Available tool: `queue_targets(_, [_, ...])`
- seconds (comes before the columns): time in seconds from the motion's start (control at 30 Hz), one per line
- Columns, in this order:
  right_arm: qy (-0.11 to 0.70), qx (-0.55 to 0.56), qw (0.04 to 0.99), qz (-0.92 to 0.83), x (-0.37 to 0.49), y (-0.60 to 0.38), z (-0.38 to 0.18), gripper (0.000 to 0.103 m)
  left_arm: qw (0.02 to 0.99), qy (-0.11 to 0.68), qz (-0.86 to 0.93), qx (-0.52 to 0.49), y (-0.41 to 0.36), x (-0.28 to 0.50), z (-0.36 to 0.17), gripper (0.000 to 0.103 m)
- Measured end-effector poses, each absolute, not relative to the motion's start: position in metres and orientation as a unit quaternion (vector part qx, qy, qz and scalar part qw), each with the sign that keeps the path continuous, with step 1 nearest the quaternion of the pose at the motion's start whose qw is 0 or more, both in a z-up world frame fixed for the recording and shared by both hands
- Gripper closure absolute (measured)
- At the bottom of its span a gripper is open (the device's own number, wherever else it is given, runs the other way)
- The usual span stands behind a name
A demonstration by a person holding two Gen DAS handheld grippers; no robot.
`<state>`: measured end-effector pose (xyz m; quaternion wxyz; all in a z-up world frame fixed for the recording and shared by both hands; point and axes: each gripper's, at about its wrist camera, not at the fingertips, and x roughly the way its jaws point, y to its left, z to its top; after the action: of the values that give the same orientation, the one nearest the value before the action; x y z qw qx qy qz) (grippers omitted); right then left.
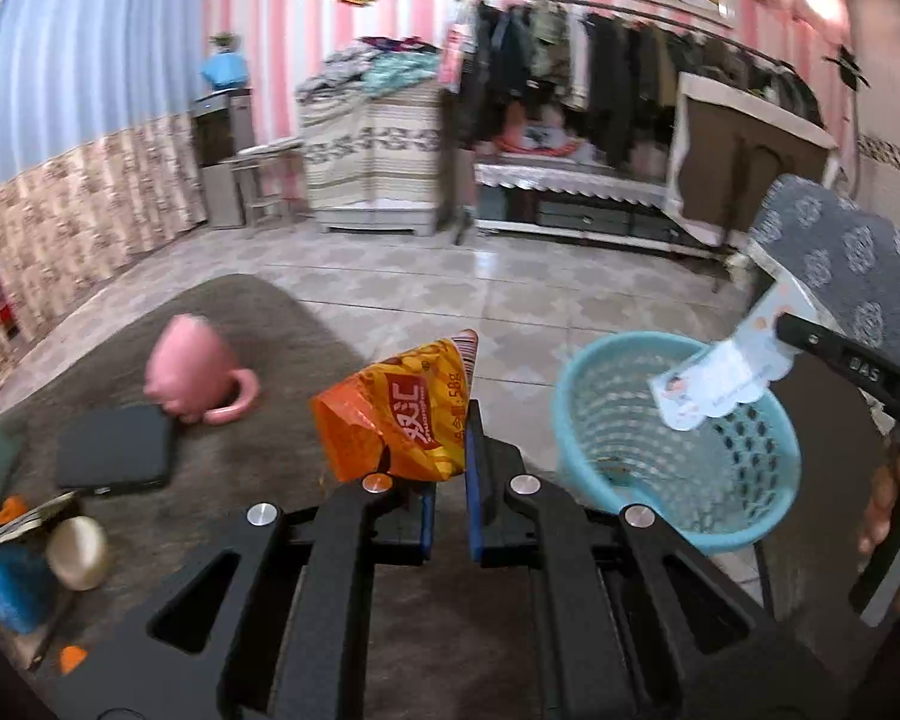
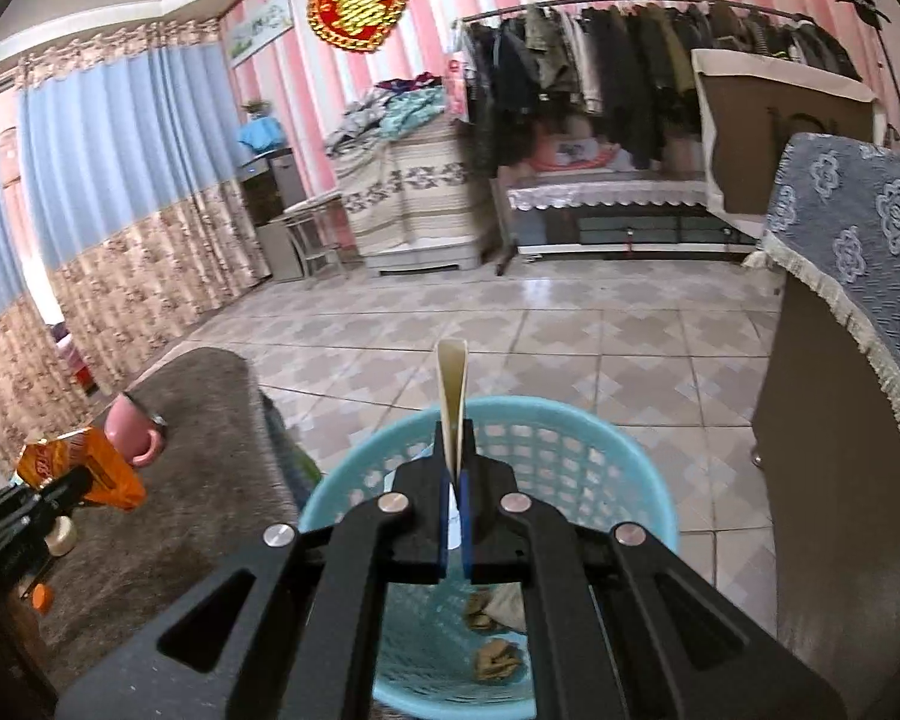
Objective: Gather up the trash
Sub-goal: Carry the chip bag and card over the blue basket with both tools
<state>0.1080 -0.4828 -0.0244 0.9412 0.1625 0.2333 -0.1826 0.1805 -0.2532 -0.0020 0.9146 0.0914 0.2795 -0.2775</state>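
My left gripper (image 1: 450, 450) is shut on an orange snack bag (image 1: 399, 420) and holds it above the grey table, left of the blue mesh basket (image 1: 678, 438). It also shows in the right wrist view (image 2: 60, 483), with the orange bag (image 2: 99, 471). My right gripper (image 2: 455, 480) is shut on a pale card wrapper (image 2: 452, 390), seen edge-on, held over the basket (image 2: 600, 450). In the left wrist view the same white-and-blue wrapper (image 1: 720, 375) hangs over the basket's rim from the right gripper (image 1: 786, 324). Crumpled brown trash (image 2: 495, 657) lies inside the basket.
A pink mug (image 1: 195, 369) lies on its side on the table beside a black case (image 1: 114, 450). A round cream object (image 1: 78, 552), blue and orange items sit at the table's left. A chair with blue patterned cover (image 2: 858, 252) stands right of the basket.
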Motion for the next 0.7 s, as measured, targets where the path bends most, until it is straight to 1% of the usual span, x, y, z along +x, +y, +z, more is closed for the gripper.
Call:
queue_targets(0.2, [0.244,0.167,0.934,-0.201,0.103,-0.505,-0.033,0.100,0.899,0.280,-0.315,0.118,-0.303,0.169,-0.011,0.096])
queue_targets(0.37, [0.247,0.177,0.925,-0.228,0.089,-0.530,-0.038,0.100,0.887,0.290,-0.341,0.113,-0.336,0.167,-0.022,0.096])
queue_targets(0.57, [0.249,0.191,0.918,-0.243,0.080,-0.553,-0.046,0.100,0.877,0.282,-0.364,0.134,-0.380,0.159,-0.034,0.096])
queue_targets(0.67, [0.251,0.198,0.915,-0.247,0.078,-0.559,-0.050,0.100,0.873,0.282,-0.369,0.146,-0.393,0.159,-0.040,0.095])
queue_targets(0.7, [0.251,0.197,0.914,-0.249,0.077,-0.561,-0.050,0.100,0.871,0.284,-0.372,0.148,-0.398,0.160,-0.042,0.092])
